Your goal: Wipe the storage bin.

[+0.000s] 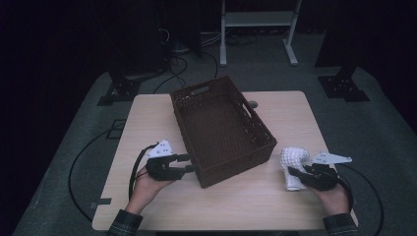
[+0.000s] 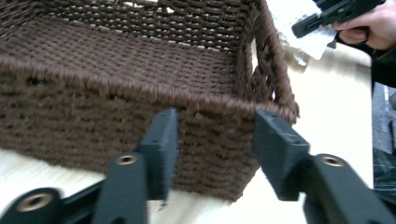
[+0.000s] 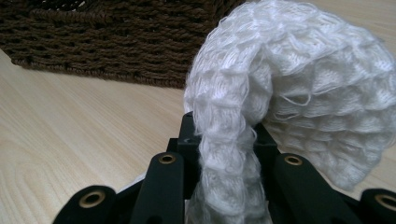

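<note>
A brown woven basket (image 1: 222, 129) stands empty in the middle of the wooden table, its long side turned slightly. My left gripper (image 1: 189, 163) is open at the basket's near left corner (image 2: 261, 100), its jaws spread just short of the wall. A white waffle-knit cloth (image 1: 293, 164) is pinched in my right gripper (image 1: 293, 173) to the right of the basket. In the right gripper view the white cloth (image 3: 289, 88) rises from between the jaws and curls over to the right. The right gripper (image 3: 224, 140) is shut on it.
The wooden table (image 1: 167, 113) ends close behind the basket. Black cables (image 1: 83, 157) trail over the grey floor on the left. A white metal frame (image 1: 258, 22) and dark stands are beyond the table's far edge.
</note>
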Available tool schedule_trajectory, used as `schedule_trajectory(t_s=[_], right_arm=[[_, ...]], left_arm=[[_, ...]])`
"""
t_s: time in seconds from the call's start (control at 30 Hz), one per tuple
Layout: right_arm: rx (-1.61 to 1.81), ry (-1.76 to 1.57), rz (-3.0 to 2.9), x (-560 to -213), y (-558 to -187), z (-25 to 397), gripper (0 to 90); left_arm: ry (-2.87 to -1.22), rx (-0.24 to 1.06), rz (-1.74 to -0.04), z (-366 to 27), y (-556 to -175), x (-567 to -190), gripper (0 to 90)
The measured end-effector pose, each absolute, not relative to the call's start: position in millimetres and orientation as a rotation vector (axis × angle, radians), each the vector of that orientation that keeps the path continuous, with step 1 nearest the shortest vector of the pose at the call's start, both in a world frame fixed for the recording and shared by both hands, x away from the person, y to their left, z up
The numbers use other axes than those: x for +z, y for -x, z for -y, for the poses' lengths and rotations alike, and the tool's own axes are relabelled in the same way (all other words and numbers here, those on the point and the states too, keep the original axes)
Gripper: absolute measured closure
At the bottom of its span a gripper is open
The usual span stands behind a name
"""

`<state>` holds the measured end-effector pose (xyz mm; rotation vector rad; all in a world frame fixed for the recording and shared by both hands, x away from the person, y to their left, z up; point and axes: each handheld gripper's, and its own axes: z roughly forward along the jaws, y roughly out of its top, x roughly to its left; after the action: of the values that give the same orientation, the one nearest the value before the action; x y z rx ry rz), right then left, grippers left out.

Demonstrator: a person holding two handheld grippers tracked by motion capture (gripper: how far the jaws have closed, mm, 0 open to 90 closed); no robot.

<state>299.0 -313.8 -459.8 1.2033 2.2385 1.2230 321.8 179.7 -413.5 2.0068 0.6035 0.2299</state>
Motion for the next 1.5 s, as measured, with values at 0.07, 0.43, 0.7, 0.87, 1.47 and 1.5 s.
schedule_trajectory(t_s=[0.07,0.43,0.7,0.87,1.47,1.5], right_arm=[[1.221,-1.204,-2.239,-460,-299,314,72.3],[1.218,-1.197,-2.244,-460,-299,312,72.3],[1.213,-1.202,-2.251,-461,-300,312,72.2],[1.206,-1.204,-2.257,-462,-301,311,72.1],[1.155,-1.203,-2.296,-467,-303,306,72.1],[1.158,-1.203,-2.298,-467,-304,306,72.1]], left_arm=[[-2.014,0.259,-0.622,-180,-317,-418,40.2],[-2.084,0.269,-0.672,-167,-301,-446,17.3],[-2.138,0.302,-0.721,-154,-303,-465,16.7],[-2.175,0.333,-0.748,-146,-307,-477,16.7],[-2.221,0.363,-0.787,-128,-313,-497,17.6],[-2.221,0.363,-0.787,-128,-313,-497,17.4]])
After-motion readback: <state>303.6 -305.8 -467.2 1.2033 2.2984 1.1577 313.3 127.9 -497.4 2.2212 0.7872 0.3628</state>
